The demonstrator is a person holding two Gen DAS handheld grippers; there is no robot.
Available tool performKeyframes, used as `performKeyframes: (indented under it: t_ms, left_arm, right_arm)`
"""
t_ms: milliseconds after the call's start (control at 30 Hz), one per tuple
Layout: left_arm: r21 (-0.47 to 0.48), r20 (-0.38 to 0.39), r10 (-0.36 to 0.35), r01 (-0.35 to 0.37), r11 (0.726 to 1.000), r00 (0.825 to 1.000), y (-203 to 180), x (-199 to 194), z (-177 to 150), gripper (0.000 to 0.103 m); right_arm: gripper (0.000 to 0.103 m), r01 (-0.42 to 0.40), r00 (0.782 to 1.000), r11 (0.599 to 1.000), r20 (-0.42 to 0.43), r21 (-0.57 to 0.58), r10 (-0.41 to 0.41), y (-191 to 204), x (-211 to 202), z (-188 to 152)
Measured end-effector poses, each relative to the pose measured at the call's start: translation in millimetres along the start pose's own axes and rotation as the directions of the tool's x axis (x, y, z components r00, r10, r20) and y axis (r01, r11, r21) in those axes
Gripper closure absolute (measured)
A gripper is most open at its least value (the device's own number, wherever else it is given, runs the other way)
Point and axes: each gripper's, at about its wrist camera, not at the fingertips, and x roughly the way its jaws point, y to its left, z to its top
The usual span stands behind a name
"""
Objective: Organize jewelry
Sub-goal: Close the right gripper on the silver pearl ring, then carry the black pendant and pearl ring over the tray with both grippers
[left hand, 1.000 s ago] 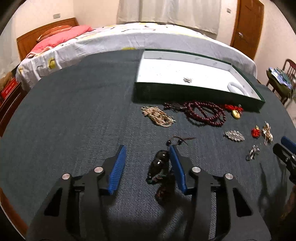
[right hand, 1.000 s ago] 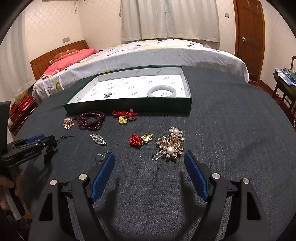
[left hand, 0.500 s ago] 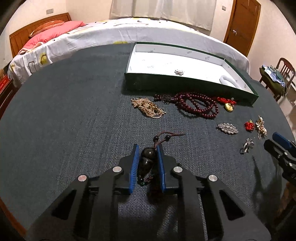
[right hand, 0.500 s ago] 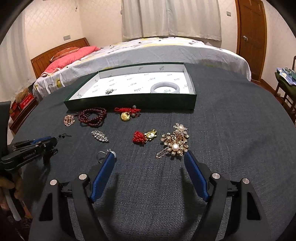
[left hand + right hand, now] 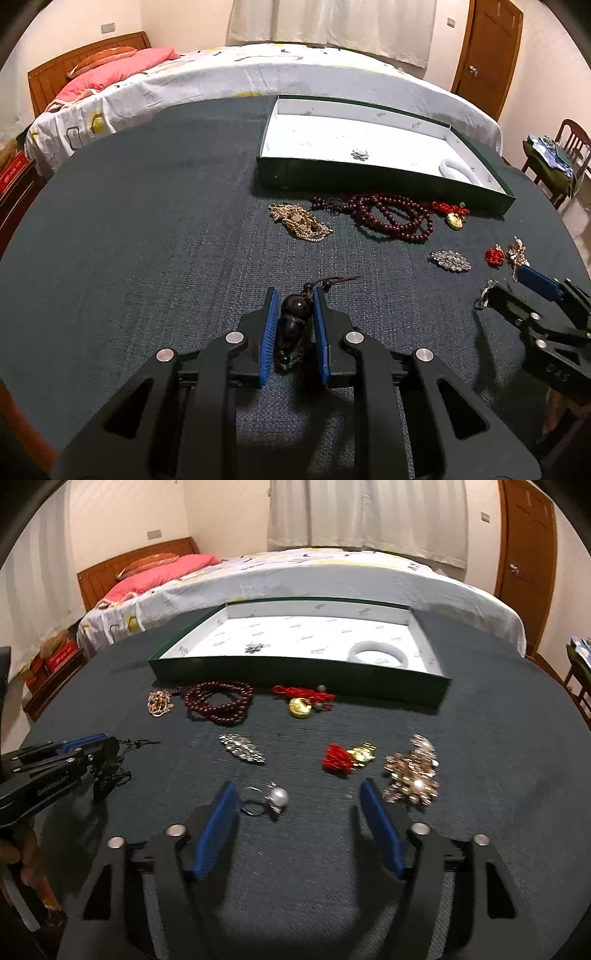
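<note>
My left gripper [image 5: 294,295] is shut on a dark gourd-shaped pendant [image 5: 293,314] with a beaded cord, low over the dark tablecloth. The jaws of my right gripper [image 5: 297,786] are closing around a pearl ring [image 5: 271,798], which lies on the cloth near the left finger [image 5: 218,819]; neither pad touches it. A green box [image 5: 295,668] with a white lining stands farther back and holds a white bangle [image 5: 380,653] and a small flower brooch [image 5: 255,648].
Loose pieces lie before the box: gold chain [image 5: 159,701], dark red beads [image 5: 221,701], red-corded gold pendant [image 5: 301,701], silver brooch [image 5: 242,749], red tassel charm [image 5: 343,757], pearl-and-gold brooch [image 5: 413,771]. A bed [image 5: 258,74] stands behind the table, a chair [image 5: 561,155] to the right.
The left gripper's jaws went from open to shut on the dark pendant. The right gripper slid left, away from the pearl-and-gold brooch and over the pearl ring, and its jaws narrowed.
</note>
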Motion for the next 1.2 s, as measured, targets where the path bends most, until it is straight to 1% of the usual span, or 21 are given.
performKeyframes:
  t_ms: [167,300,367,467,533,633,700,1200]
  left_arm:
    - [-0.007,-0.006,-0.005,0.005,1.000,1.000,1,1,0,0.084]
    - [-0.007,-0.011,-0.006,0.006,1.000,1.000,0,2,-1,0.084]
    - [-0.007,-0.011,-0.007,0.007,1.000,1.000,0,2,-1,0.084]
    - [-0.005,-0.011,-0.006,0.006,1.000,1.000,-1,2,-1,0.084]
    - [-0.007,-0.012,-0.007,0.006,1.000,1.000,-1,2,-2,0.084]
    - [-0.006,-0.014,-0.006,0.006,1.000,1.000,-2,3,-2,0.084]
    - [-0.005,-0.015,-0.006,0.006,1.000,1.000,-2,3,-2,0.084]
    - [0.001,-0.016,-0.007,0.007,1.000,1.000,-5,4,-4,0.084]
  right_arm:
    - [0.041,0.005,0.999,1.000,-0.041,0.008,-0.005,3,12,2]
    - [0.041,0.020,0.999,0.999,-0.047,-0.026,-0.021,8,11,0]
    - [0.044,0.026,0.999,0.999,-0.044,-0.033,-0.028,8,10,-1]
    - [0.053,0.021,0.999,0.999,-0.037,-0.033,-0.023,6,8,-3]
    - [0.062,0.018,0.999,0.999,-0.035,-0.030,-0.019,3,6,-4]
    - [0.070,0.010,0.999,1.000,-0.032,-0.022,-0.011,0,5,-4]
    - [0.073,0.007,0.999,1.000,-0.032,-0.018,-0.007,-2,4,-5]
    - [0.073,-0.009,1.000,1.000,-0.021,-0.003,0.009,-7,-3,-8]
